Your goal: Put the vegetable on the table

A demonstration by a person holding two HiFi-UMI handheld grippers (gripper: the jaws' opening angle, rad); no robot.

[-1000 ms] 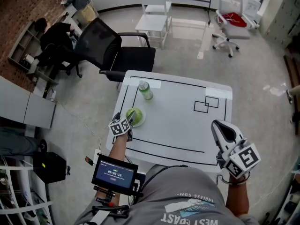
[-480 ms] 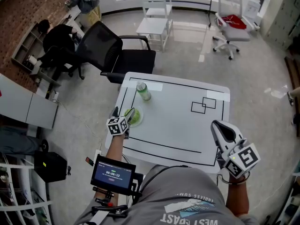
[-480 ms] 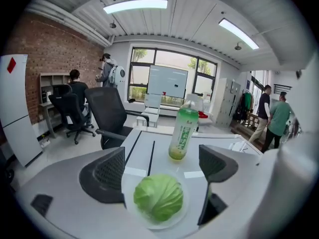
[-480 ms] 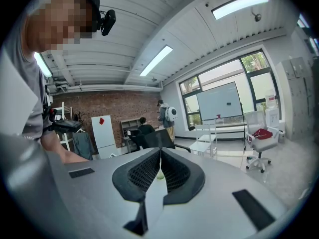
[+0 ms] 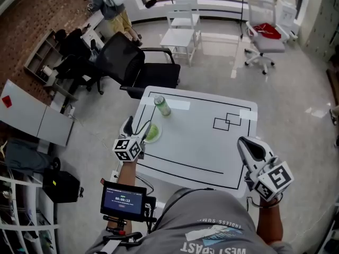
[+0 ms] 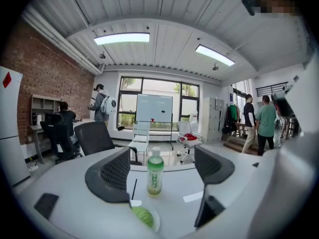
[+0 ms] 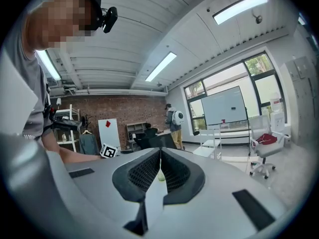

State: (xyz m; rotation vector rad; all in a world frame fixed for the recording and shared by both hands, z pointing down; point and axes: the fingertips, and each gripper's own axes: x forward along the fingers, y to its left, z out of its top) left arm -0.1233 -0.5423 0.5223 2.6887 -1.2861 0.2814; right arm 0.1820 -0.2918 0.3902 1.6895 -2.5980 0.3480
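Left claw wide and closing by the plated vegetable; right claw pressed together, empty.

My left gripper (image 6: 164, 169) stands with jaws spread wide, now closing, and the pads touch nothing. The vegetable (image 6: 143, 215), a green leafy lump, lies on a small plate (image 6: 156, 223) just on my side of the bottle (image 6: 155, 176), low in front of the gap and not gripped. My right gripper (image 7: 159, 172) hangs well apart from the bottle, jaws together with nothing between them.
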